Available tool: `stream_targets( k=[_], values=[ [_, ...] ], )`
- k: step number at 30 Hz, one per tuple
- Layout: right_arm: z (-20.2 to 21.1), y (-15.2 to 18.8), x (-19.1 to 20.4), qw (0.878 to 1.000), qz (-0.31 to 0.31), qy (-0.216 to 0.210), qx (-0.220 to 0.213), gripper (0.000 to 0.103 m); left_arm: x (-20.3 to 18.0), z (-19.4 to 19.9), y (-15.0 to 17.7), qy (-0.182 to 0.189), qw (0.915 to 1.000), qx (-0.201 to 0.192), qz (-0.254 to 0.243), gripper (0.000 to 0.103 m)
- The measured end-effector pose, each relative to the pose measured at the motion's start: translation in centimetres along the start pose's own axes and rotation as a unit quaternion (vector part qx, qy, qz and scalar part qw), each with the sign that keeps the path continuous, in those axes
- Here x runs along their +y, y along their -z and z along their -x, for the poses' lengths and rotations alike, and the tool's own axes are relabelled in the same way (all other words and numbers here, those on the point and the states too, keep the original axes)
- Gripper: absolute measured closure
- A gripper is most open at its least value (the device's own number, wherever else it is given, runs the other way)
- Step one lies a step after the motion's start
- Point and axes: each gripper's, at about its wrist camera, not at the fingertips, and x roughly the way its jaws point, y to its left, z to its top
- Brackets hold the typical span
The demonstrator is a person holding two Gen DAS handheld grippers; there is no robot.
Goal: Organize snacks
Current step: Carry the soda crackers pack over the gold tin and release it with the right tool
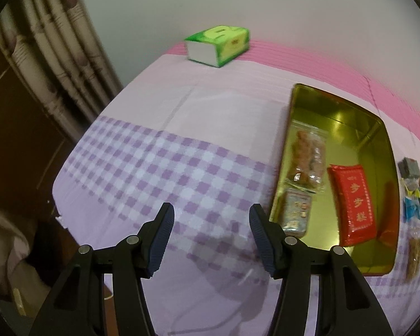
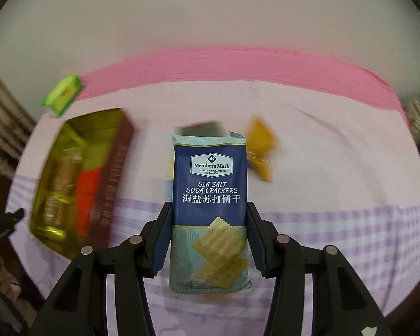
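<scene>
My right gripper (image 2: 209, 212) is shut on a blue packet of sea salt soda crackers (image 2: 210, 184), held upright above the tablecloth. A gold tin box (image 1: 383, 145) sits on the cloth; in the right wrist view the tin box (image 2: 70, 140) lies to the left, blurred. Inside it lie a red packet (image 1: 352, 204), a clear bag of brown snacks (image 1: 308, 156) and a small printed packet (image 1: 296, 212). My left gripper (image 1: 211, 218) hangs open over the checked cloth just left of the tin, with nothing between its fingers.
A green tissue pack (image 1: 218, 44) stands at the far edge of the table. Several small wrapped snacks (image 1: 413, 187) lie right of the tin, and a yellow packet (image 2: 261, 145) lies behind the crackers. A curtain (image 1: 56, 56) hangs at the left.
</scene>
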Motion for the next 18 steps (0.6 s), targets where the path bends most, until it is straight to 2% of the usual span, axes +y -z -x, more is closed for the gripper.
stream_targets(
  k=[9, 18],
  values=[
    [-0.4, -1.9, 8.3, 0.996, 0.060, -0.062, 0.012, 0.057, 2.7, -0.2, 1.1, -0.028, 0.9993, 0.004, 0.023, 0.045],
    [-4.9, -1.8, 14.3, 0.993, 0.086, -0.063, 0.056, 0.057, 3.0, -0.7, 1.2, -0.030, 0.9990, 0.009, 0.031, 0.044]
  ],
)
